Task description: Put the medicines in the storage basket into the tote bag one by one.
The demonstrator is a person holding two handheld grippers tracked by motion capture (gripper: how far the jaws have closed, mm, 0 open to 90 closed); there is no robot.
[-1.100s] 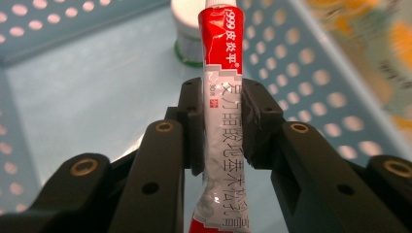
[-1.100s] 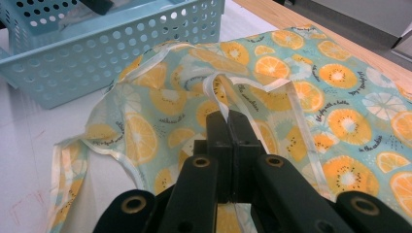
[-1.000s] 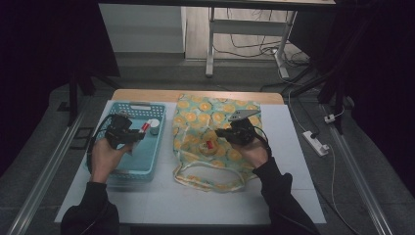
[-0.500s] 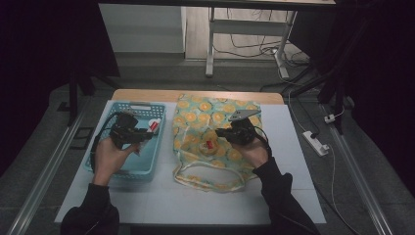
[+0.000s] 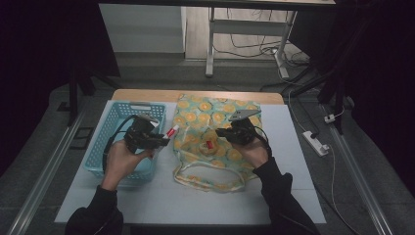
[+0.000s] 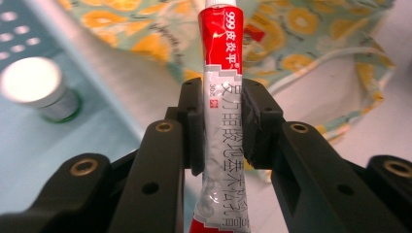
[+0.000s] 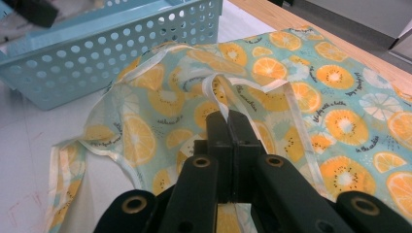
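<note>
A red and silver ointment tube [image 6: 221, 121] stands between the pads of my left gripper [image 6: 221, 92], which is shut on it. From above, the left gripper [image 5: 160, 142] hangs over the right rim of the blue basket [image 5: 113, 122], and the tube's [image 5: 171, 132] red end points toward the orange-print cloth bag [image 5: 215, 110]. My right gripper [image 7: 227, 119] is shut on the bag's white strap [image 7: 216, 92] and lifts it off the fabric. In the high view the right gripper [image 5: 221, 132] is over the middle of the bag. A small red item [image 5: 208, 145] shows at the bag's mouth.
A small jar with a white lid [image 6: 36, 87] stands in the basket. The basket's perforated wall [image 7: 97, 58] lies left of the bag. The bag's [image 5: 208, 178] loop handles rest on the white table mat toward the person. A power strip [image 5: 315, 143] lies on the floor at right.
My left gripper has risen out of the basket and moved right toward the bag with the tube in it. The right gripper has kept still on the strap.
</note>
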